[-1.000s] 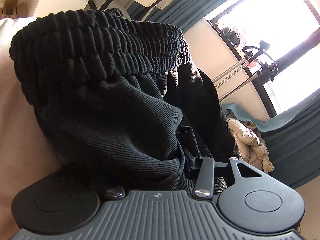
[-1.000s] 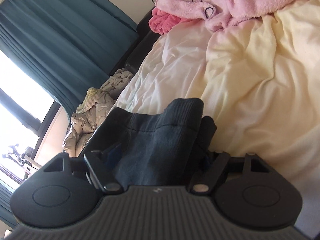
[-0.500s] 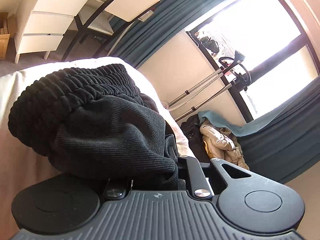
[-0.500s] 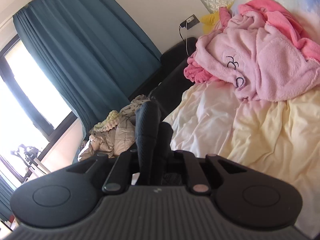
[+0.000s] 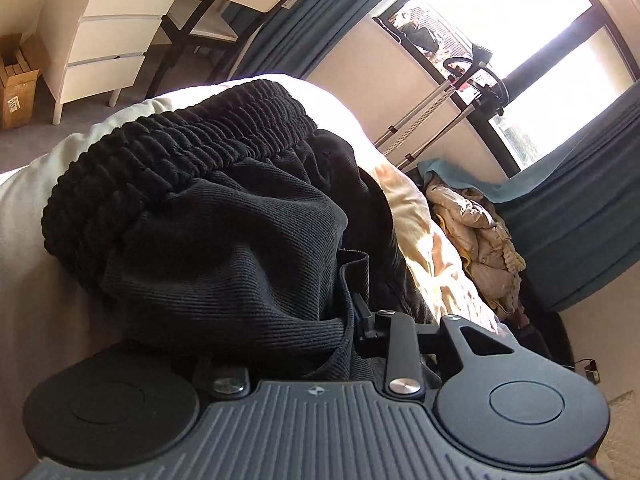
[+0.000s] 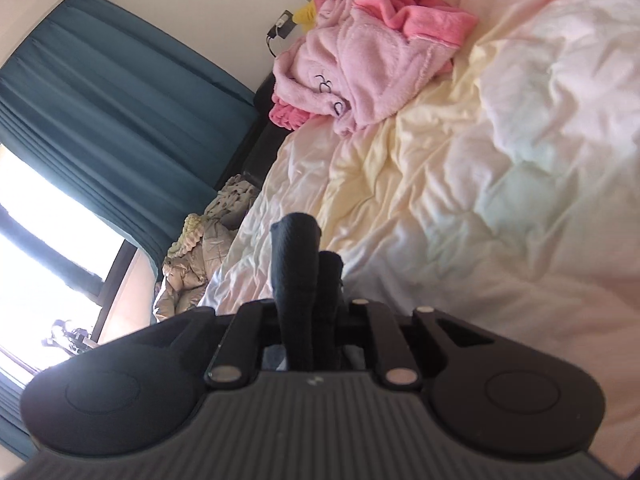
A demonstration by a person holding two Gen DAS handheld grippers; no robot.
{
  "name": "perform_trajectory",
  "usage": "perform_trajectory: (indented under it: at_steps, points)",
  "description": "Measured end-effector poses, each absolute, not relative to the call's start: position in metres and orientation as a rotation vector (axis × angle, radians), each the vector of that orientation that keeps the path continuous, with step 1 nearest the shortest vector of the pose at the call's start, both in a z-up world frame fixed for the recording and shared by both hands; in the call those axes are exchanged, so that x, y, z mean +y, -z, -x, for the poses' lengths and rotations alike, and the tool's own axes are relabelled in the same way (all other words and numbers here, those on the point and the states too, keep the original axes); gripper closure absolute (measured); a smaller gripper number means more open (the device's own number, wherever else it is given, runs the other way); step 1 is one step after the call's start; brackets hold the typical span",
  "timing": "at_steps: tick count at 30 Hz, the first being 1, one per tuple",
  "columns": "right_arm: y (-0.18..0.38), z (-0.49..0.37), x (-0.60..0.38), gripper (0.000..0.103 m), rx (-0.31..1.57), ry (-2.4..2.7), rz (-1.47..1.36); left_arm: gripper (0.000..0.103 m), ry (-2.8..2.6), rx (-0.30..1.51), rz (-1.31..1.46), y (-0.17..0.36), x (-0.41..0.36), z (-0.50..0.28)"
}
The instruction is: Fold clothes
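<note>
Black corduroy trousers [image 5: 224, 248] bunched on the bed [image 6: 500, 184], clamped by both grippers.

Ribbed elastic waistband uppermost; left gripper [image 5: 320, 344] grips the heap, right gripper [image 6: 310, 320] pinches a narrow fold. No readable writing.

The left gripper [image 5: 352, 320] has a dark grey ribbed housing bearing a small round emblem, flanked by two black round discs with recessed circles. Black link bars pivot on silver screws; a triangular cut-out pierces one black arm. The right gripper [image 6: 310, 312] is built alike, with four silver screws showing.
</note>
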State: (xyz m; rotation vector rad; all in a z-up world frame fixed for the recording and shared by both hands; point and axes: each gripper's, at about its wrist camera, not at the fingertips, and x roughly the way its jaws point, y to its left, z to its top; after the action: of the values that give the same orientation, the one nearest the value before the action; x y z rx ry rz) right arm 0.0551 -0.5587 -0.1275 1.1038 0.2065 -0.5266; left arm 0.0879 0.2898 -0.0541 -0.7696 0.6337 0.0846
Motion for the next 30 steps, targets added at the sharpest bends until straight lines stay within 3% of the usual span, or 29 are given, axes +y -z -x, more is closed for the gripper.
perform_trajectory:
  at_steps: [2,6,10,14,19,22,25,30]
  points:
    - [0.143,-0.048,-0.564,0.083,0.224,0.515,-1.158,0.028,-0.061,0.672,0.715,0.053,0.286,-0.087]
    - [0.168,-0.041,-0.572,0.069,0.266,0.451,-1.217,0.015,-0.073,0.694,0.513,0.042,0.265,-0.069]
    - [0.185,-0.043,-0.573,0.041,0.257,0.368,-1.286,0.008,-0.043,0.683,0.322,0.034,0.236,-0.042]
    - [0.191,-0.06,-0.56,0.033,0.272,0.26,-1.322,0.008,-0.022,0.677,0.159,0.042,0.203,-0.03]
    - [0.187,-0.079,-0.548,0.034,0.316,0.273,-1.211,0.008,-0.007,0.606,0.122,0.03,0.183,-0.013]
    - [0.19,-0.085,-0.548,0.062,0.321,0.33,-1.142,0.008,-0.03,0.593,0.182,0.021,0.187,0.0]
    - [0.202,-0.086,-0.553,0.071,0.29,0.378,-1.205,0.008,-0.037,0.528,0.219,0.009,0.182,0.013]
    - [0.201,-0.092,-0.555,0.071,0.259,0.41,-1.166,0.007,-0.004,0.541,0.151,0.007,0.137,-0.005]
